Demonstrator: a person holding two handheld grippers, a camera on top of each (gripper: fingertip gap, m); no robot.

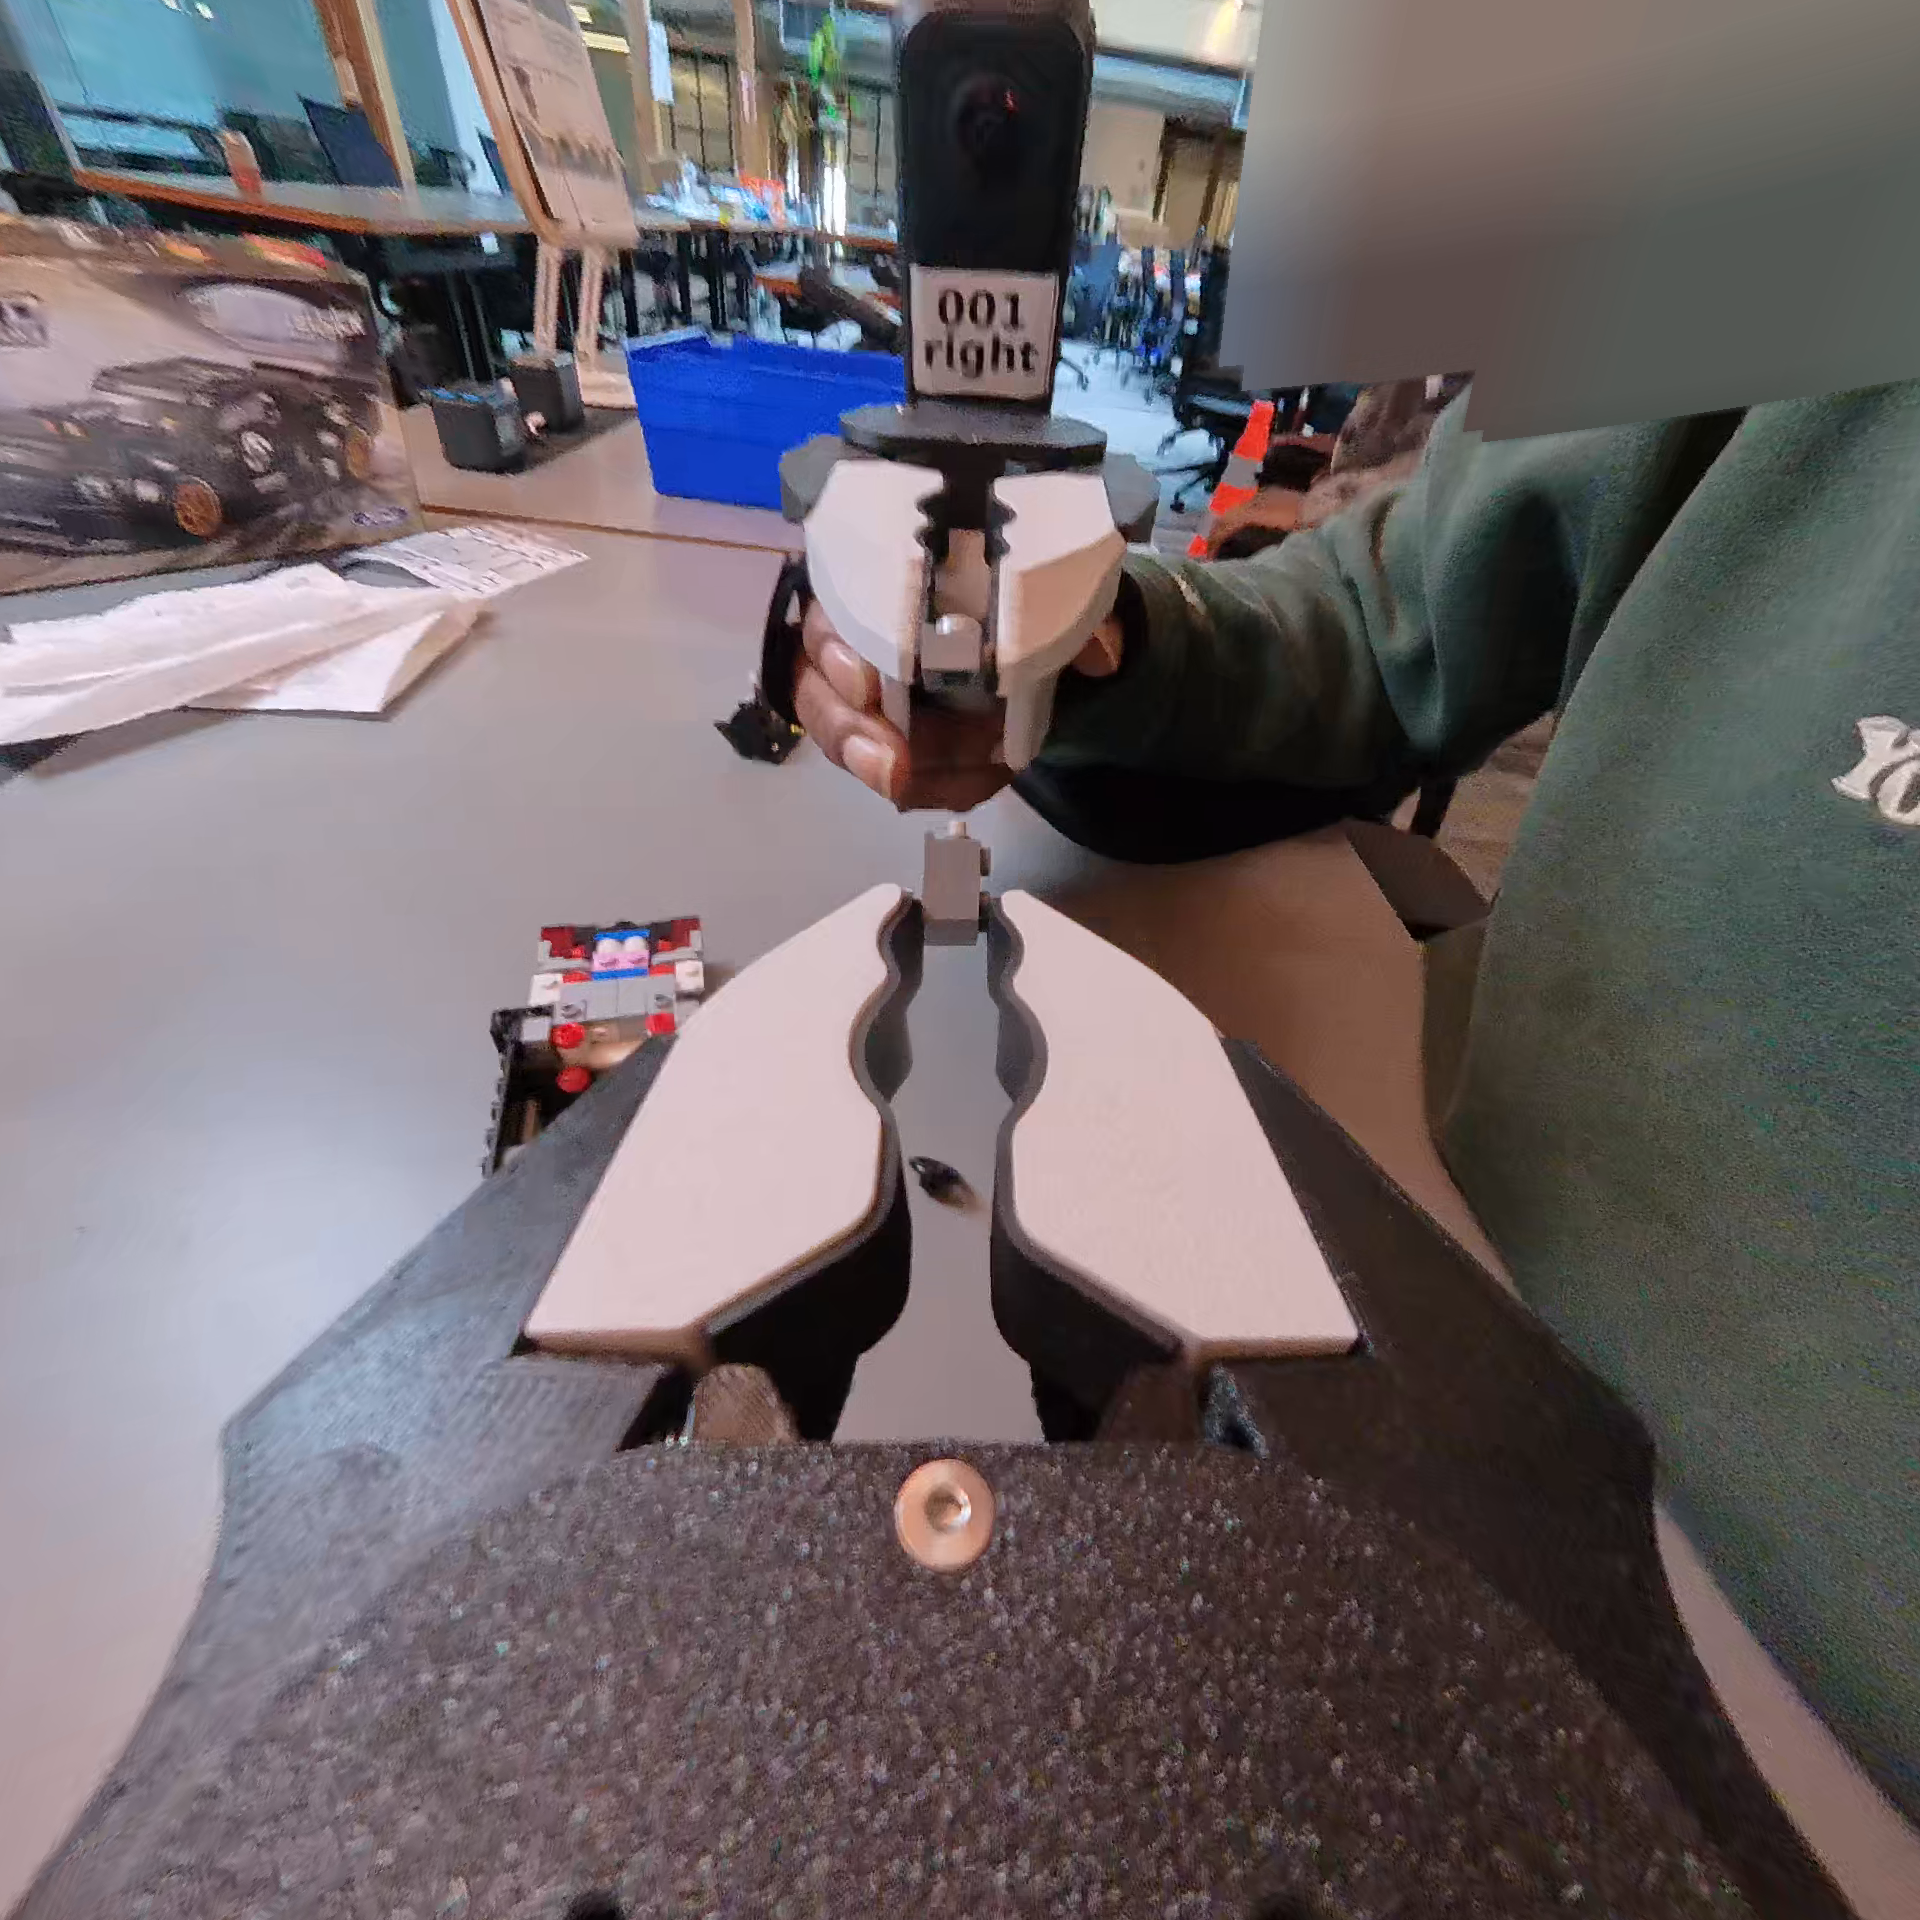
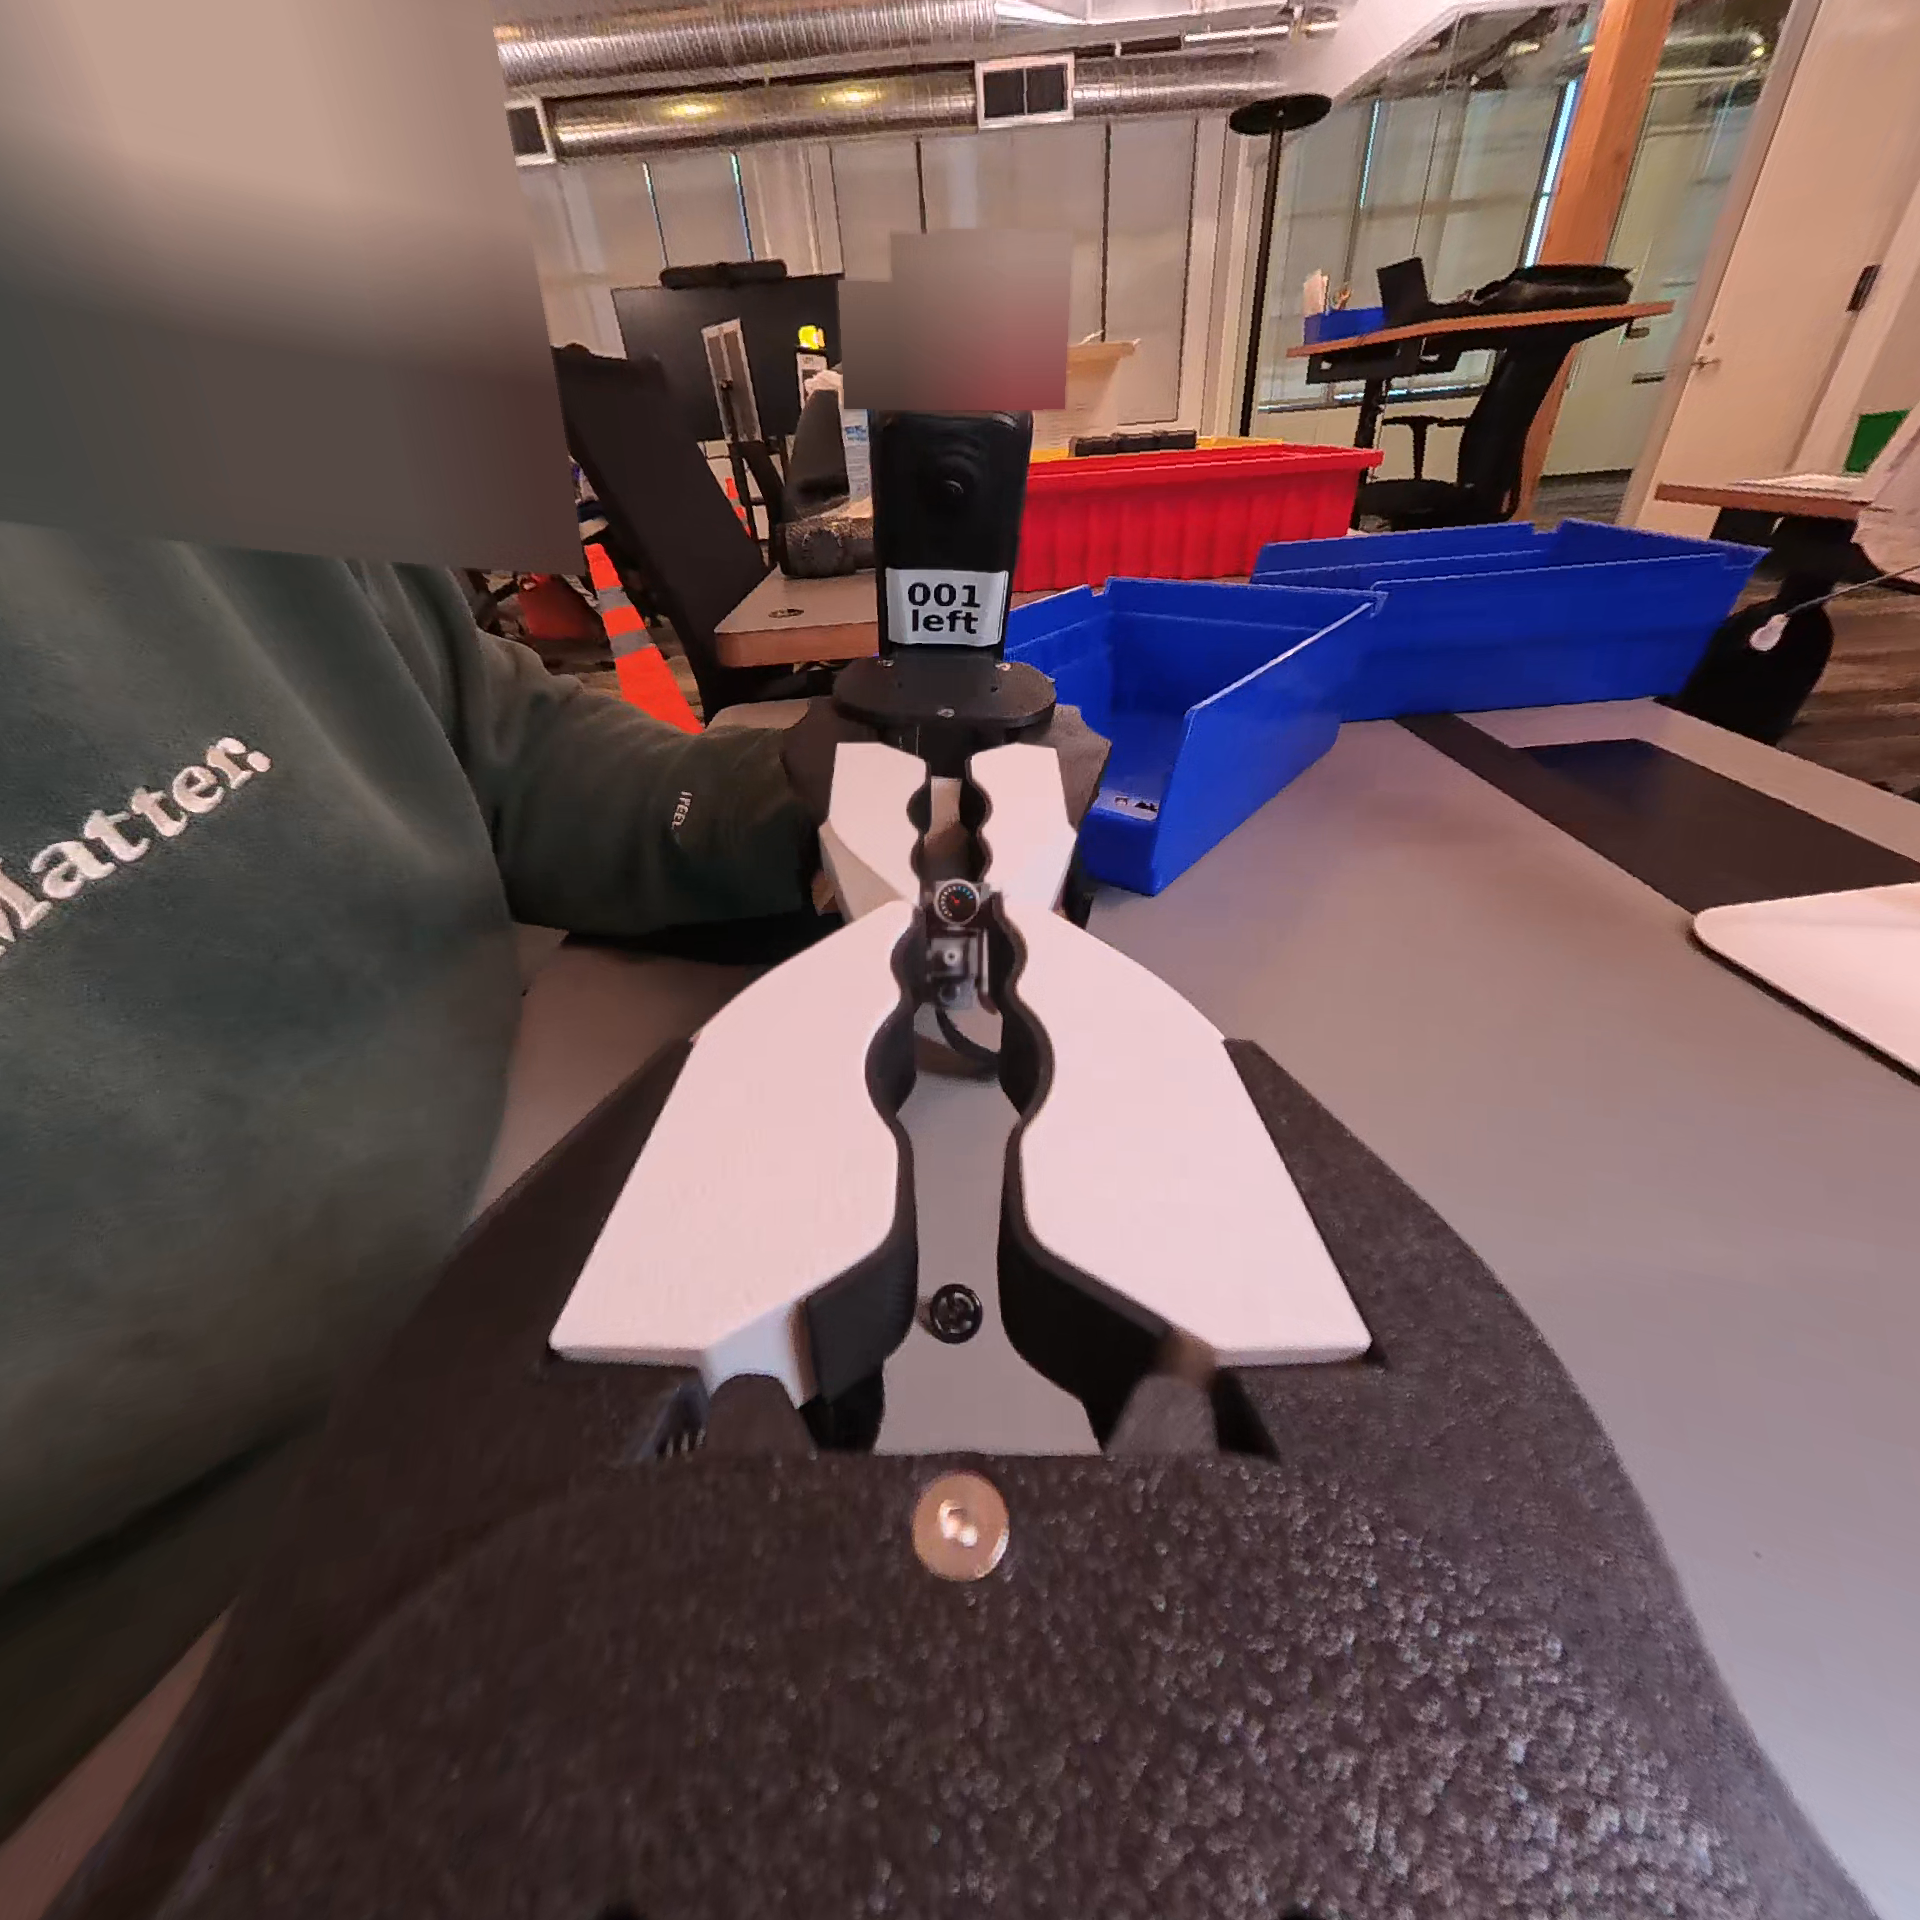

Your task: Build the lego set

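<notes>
1. Left wrist view shows the table (image 1: 312,1195) carrying the set's box (image 1: 187,416) at its far left edge, with loose paper sheets (image 1: 239,644) lying just in front of it.
2. Blue bins (image 2: 1299,675) sit by the table's far right edge.
3. The left gripper (image 1: 951,914) is clamped on a small grey piece (image 1: 954,883); the right gripper (image 1: 951,665), facing it tip to tip, pinches another grey piece (image 1: 948,655). The two pieces are close but apart.
4. A partly built model (image 1: 613,987), red, grey and black, rests on the table left of the left gripper.
5. Two tiny black parts (image 1: 764,727) (image 2: 954,1314) lie loose.
6. My read: the build is at an early stage; one small chunk exists, the held pieces are not yet joined, and most remains.
</notes>
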